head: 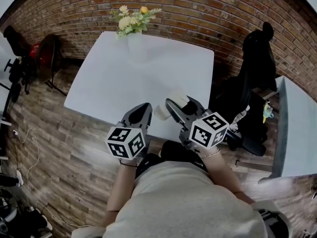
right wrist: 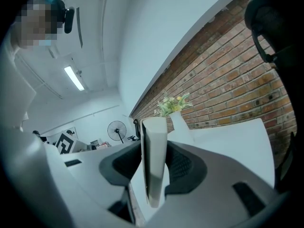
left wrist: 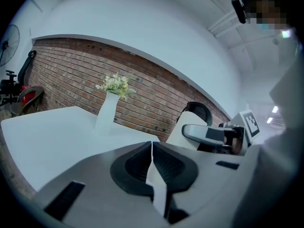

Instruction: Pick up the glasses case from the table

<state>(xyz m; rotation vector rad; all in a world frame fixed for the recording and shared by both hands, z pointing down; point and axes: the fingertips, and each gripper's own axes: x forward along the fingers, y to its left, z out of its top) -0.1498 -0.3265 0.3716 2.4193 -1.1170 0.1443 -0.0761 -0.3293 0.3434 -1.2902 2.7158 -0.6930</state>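
The glasses case (head: pixel 181 100) is a cream-white hard case. It is off the white table (head: pixel 138 68), held above the table's near edge. My right gripper (head: pixel 184 106) is shut on it. In the right gripper view the case (right wrist: pixel 155 141) stands edge-on between the two dark pads of the right gripper (right wrist: pixel 153 172). In the left gripper view the case (left wrist: pixel 189 127) shows beside a right-gripper finger (left wrist: pixel 209 133). My left gripper (head: pixel 142 109) hangs just left of it over the table edge. The left gripper (left wrist: pixel 151 151) is shut with nothing in it.
A white vase of flowers (head: pixel 132 21) stands at the table's far edge against the brick wall. A black chair with dark clothing (head: pixel 257 68) is at the right, beside a second table (head: pixel 297 128). A fan (head: pixel 47 53) and chairs stand at the left.
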